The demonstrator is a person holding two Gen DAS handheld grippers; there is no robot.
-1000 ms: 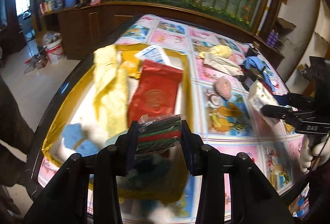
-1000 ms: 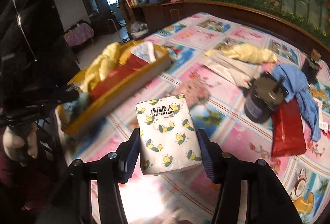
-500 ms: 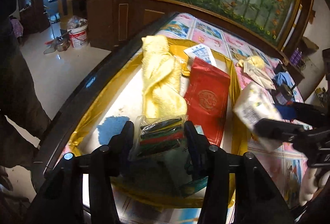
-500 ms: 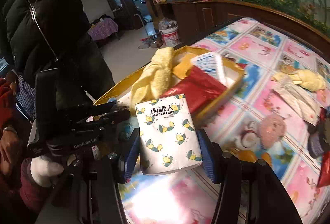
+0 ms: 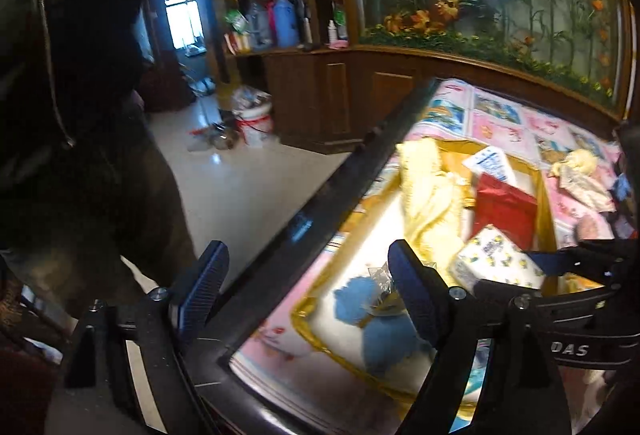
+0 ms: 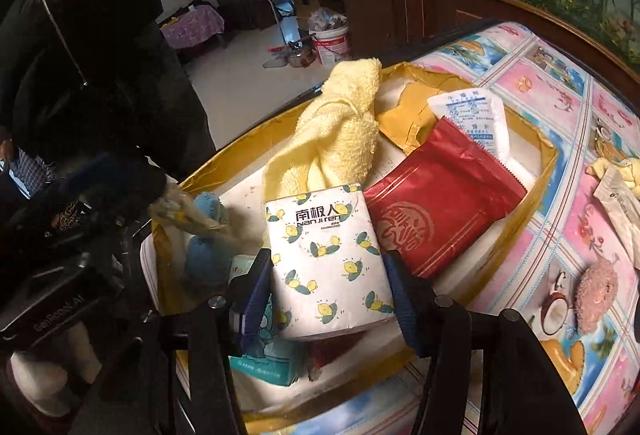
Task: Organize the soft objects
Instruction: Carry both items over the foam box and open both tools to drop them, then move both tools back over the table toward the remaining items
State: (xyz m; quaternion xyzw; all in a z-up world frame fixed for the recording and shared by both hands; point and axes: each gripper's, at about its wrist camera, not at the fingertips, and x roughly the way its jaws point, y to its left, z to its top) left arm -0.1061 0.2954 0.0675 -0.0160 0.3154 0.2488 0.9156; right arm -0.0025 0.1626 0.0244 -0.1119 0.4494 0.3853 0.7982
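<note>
You're well into the sort: the gold tray already holds the yellow towel, the red pouch, a white printed sachet, a blue fuzzy thing and a teal pack near its front corner. Still out on the patterned tablecloth, to the right of the tray: a pink fluffy puff, a pale flat packet and a bit of yellow cloth behind it, so several pieces are left, I'd judge. Your right gripper carries the tissue pack with the lemon print; its jaws are opening, yet both blue pads sit flush on the pack's sides, which stands upright between them over the tray's near end, right above the teal pack. Your left gripper has jaws opening wide with nothing between them; it looks out over the table's dark edge, the tray to its right. A clear crinkly bag lies just beside the right-hand finger, over the blue fuzz. The left-wrist view is blurry, so whether it touches the finger you can't tell.
</note>
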